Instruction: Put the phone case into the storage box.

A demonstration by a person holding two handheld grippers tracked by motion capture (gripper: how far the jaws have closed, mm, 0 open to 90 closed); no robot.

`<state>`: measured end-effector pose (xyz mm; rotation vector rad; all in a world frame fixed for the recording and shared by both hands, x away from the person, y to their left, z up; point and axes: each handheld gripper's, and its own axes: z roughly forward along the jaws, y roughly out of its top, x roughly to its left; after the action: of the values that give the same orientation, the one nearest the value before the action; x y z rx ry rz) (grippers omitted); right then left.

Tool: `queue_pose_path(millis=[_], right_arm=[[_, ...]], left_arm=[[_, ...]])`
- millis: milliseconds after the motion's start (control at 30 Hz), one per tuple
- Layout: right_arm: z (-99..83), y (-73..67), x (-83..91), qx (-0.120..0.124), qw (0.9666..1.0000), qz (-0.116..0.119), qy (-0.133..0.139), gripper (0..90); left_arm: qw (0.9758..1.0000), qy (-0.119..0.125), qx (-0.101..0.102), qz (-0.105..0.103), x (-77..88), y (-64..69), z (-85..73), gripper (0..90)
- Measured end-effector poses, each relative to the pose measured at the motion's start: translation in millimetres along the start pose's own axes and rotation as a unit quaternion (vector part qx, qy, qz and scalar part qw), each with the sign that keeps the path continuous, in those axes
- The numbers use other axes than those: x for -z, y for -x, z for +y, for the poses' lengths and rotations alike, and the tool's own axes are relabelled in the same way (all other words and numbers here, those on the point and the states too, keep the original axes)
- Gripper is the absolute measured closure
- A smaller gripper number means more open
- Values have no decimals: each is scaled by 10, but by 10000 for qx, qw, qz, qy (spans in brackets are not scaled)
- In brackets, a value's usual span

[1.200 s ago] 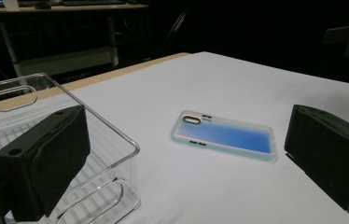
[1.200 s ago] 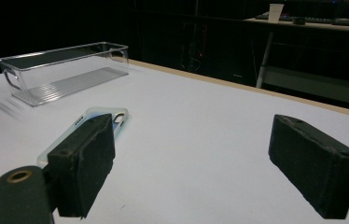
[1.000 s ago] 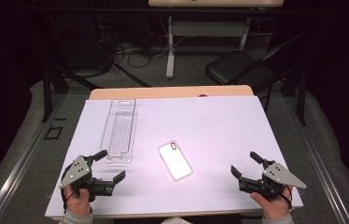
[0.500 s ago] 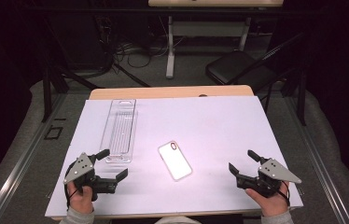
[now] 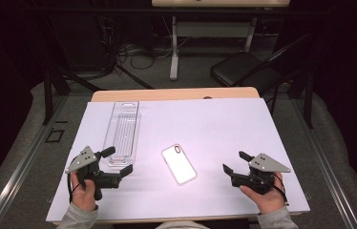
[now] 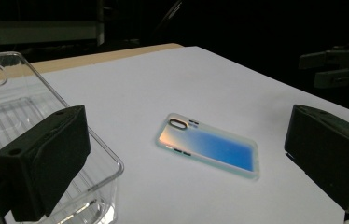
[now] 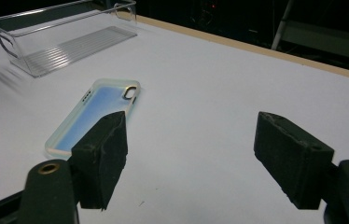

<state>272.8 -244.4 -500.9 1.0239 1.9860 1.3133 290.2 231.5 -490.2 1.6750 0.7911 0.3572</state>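
From the high view, a phone case (image 5: pixel 179 164) lay flat on the white table (image 5: pixel 215 124), its camera cutout at the far end, and it serves here as the landmark. To its left and slightly farther back stood a long clear plastic tray (image 5: pixel 121 133), lengthwise away from the person. The left gripper (image 5: pixel 117 162) sat to the left of the case, near the tray's near end, held in the person's left hand (image 5: pixel 84 188); its jaws were spread wide and held nothing. The right gripper (image 5: pixel 232 164) sat to the right of the case, well apart from it, in the right hand (image 5: pixel 265 195); its jaws were also spread wide and empty. Beyond the table stood a dark chair (image 5: pixel 243 69) on the floor.

In the left gripper view, the case (image 6: pixel 207 145) lay between the two black jaws, farther off, showing a blue and orange sheen. The tray (image 6: pixel 32 140) stood beside the case, behind the near jaw on that side. The jaws were far apart with only bare table between them. The other gripper (image 6: pixel 338 70) appeared beyond the case at the edge of the frame.

In the right gripper view, the case (image 7: pixel 93 114) lay partly behind one jaw, its cutout end away from the camera. The tray (image 7: pixel 65 35) stood beyond the case. The jaws were wide apart, gripping nothing.
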Motion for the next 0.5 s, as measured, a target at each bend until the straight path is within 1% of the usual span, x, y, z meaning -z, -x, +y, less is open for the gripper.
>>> queue_pose_path(millis=[67, 100, 167, 200, 233, 300, 333, 367, 400, 433, 500], right_arm=[[49, -1, -62, -9, 9999, 43, -112, 271], [49, -1, -62, -9, 9999, 43, -112, 271], [109, -10, -115, -14, 9996, 45, -262, 290], [109, -10, -115, -14, 9996, 45, -262, 290], [124, -14, -124, -27, 9996, 30, -294, 308], [208, -4, -156, -47, 9993, 12, -373, 340], [208, -4, -156, -47, 9993, 12, -373, 340], [241, -2, -159, -43, 9992, 1, -387, 364], [273, 2, -169, -20, 9993, 13, -379, 381], [348, 3, -182, -3, 9991, 117, -401, 420], [370, 2, -187, 16, 9991, 124, -410, 423]], left_arm=[[10000, -39, 14, 15, -19, -13, 49, 5], [10000, -70, 59, 4, -30, -17, 66, 5], [9998, -182, 30, 46, -66, -23, 119, 5], [9997, -223, 14, 40, -83, -23, 137, 5], [9996, -267, -40, 79, -105, -15, 170, 5], [9996, -260, -95, 82, -135, -2, 214, 5], [9996, -236, -117, 94, -149, 3, 237, 5], [9997, -225, -100, 96, -163, 6, 259, 5], [9995, -279, -62, 109, -180, 11, 277, 5], [9992, -357, -33, 187, -203, 16, 298, 7], [9983, -445, -98, 374, -236, 28, 324, 9]])
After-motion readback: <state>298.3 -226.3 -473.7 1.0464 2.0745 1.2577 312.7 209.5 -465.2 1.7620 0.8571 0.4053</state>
